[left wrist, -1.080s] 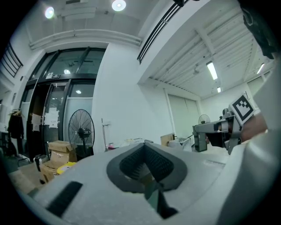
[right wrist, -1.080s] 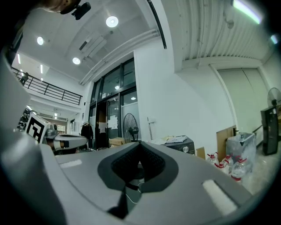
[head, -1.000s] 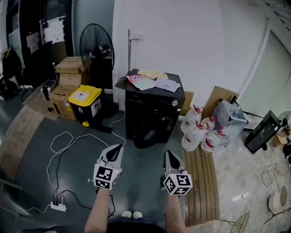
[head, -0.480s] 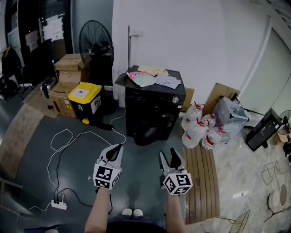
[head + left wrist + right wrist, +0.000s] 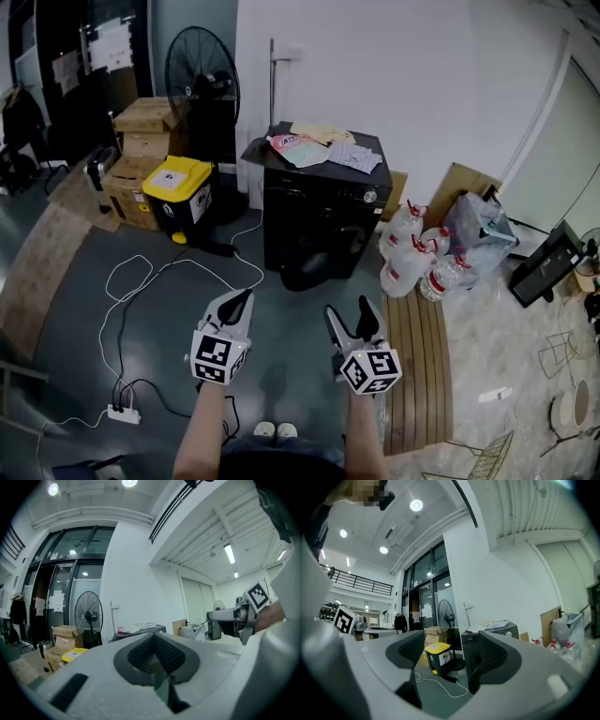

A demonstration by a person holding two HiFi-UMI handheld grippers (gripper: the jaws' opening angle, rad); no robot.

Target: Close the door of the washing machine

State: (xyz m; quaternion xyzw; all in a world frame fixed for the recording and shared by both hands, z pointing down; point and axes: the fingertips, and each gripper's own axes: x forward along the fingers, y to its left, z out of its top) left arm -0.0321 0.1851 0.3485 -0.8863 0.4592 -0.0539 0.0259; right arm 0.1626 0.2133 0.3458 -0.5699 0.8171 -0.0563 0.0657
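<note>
Right claw (image 5: 349,316) just been spreading, now wide open, nothing between jaws. Left claw (image 5: 243,301) pressed together, empty. Both held level over floor (image 5: 169,319). Black washing machine (image 5: 323,211) well ahead of both claws, against wall (image 5: 394,75). Door (image 5: 302,270) low on front, looks ajar, kinda too dark to tell.

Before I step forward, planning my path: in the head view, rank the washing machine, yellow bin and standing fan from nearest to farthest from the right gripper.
1. Washing machine, straight ahead of the right gripper.
2. Yellow bin, ahead to the left.
3. Standing fan, back-left, beyond the bin.
</note>
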